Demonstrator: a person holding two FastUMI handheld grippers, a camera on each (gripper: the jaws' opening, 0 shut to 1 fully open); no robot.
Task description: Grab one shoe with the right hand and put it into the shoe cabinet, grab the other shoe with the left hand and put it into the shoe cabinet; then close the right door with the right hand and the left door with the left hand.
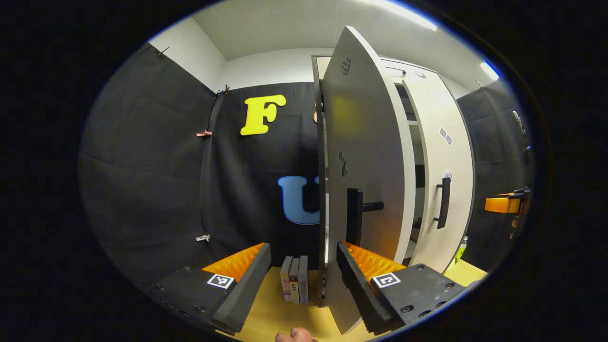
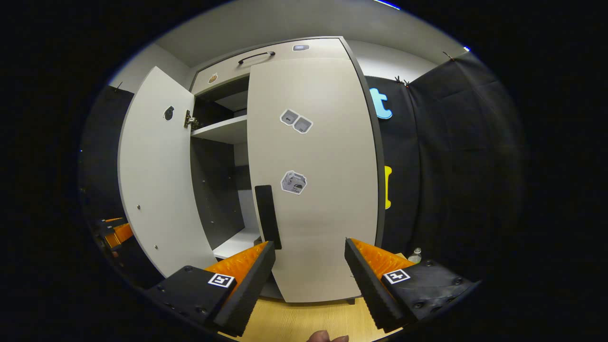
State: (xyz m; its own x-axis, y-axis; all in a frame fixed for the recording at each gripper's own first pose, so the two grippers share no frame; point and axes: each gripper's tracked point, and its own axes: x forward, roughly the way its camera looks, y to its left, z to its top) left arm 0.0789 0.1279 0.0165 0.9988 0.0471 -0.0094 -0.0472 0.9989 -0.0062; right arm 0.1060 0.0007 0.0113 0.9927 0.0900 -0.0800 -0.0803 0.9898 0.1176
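Observation:
The white shoe cabinet (image 2: 266, 47) stands on a wooden floor. Its right door (image 2: 318, 199) looks shut or nearly so, and the door's black handle (image 2: 268, 216) is just above my right gripper (image 2: 308, 259), which is open and holds nothing. The left door (image 1: 365, 156) stands wide open, close in front of my left gripper (image 1: 304, 268). That gripper is open and empty, and its right finger (image 1: 361, 280) is near the door's lower edge, under the door's black handle (image 1: 354, 213). In the right gripper view the left door (image 2: 152, 180) swings out leftward, baring an inner shelf (image 2: 223, 129).
A few books (image 1: 294, 280) stand upright on the floor left of the cabinet. A small bottle (image 2: 415, 255) sits on the floor by its right side. The left gripper (image 2: 114, 232) shows beyond the open door, the right gripper (image 1: 508, 204) at the far right.

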